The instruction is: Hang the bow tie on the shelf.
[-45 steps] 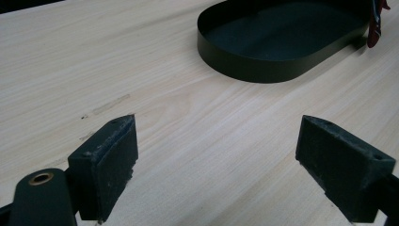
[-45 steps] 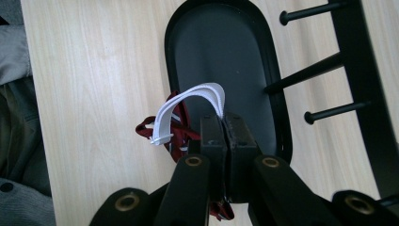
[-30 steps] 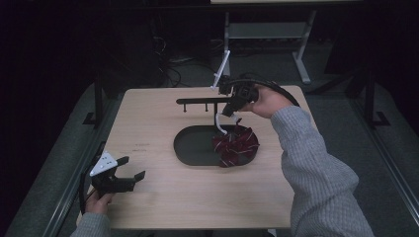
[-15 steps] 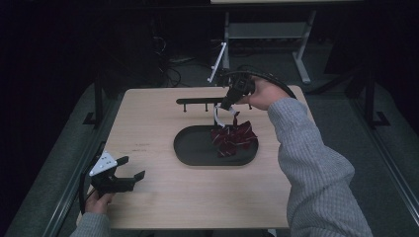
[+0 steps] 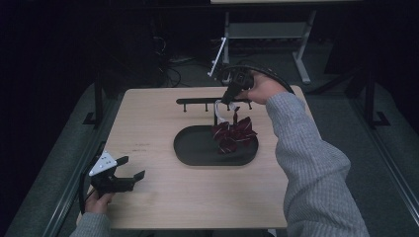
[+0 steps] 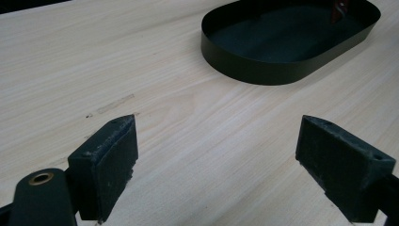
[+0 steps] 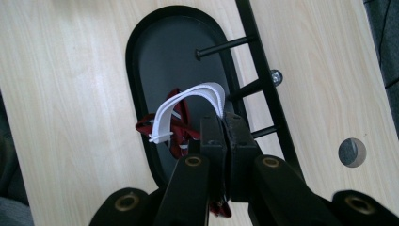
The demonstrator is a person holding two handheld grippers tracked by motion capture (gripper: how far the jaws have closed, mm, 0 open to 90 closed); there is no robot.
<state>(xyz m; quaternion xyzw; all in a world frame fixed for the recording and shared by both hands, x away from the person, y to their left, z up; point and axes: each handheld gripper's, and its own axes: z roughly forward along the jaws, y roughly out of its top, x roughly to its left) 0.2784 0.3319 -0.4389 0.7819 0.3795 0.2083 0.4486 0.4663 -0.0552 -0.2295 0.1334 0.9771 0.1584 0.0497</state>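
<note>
Right claw (image 7: 222, 123) pinches white strap (image 7: 186, 106) above tray's rim (image 7: 133, 56).

Bow (image 5: 233, 133) seemingly higher, nearer rack (image 5: 207, 102)

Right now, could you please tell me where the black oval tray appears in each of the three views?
High view: the black oval tray lies at the table's centre, holding a dark red bow.
Left gripper view: upper right, beyond the open jaws.
Right gripper view: upright oval at centre, partly behind the closed jaws.
Shared landmark: the tray's raised black rim.
</note>
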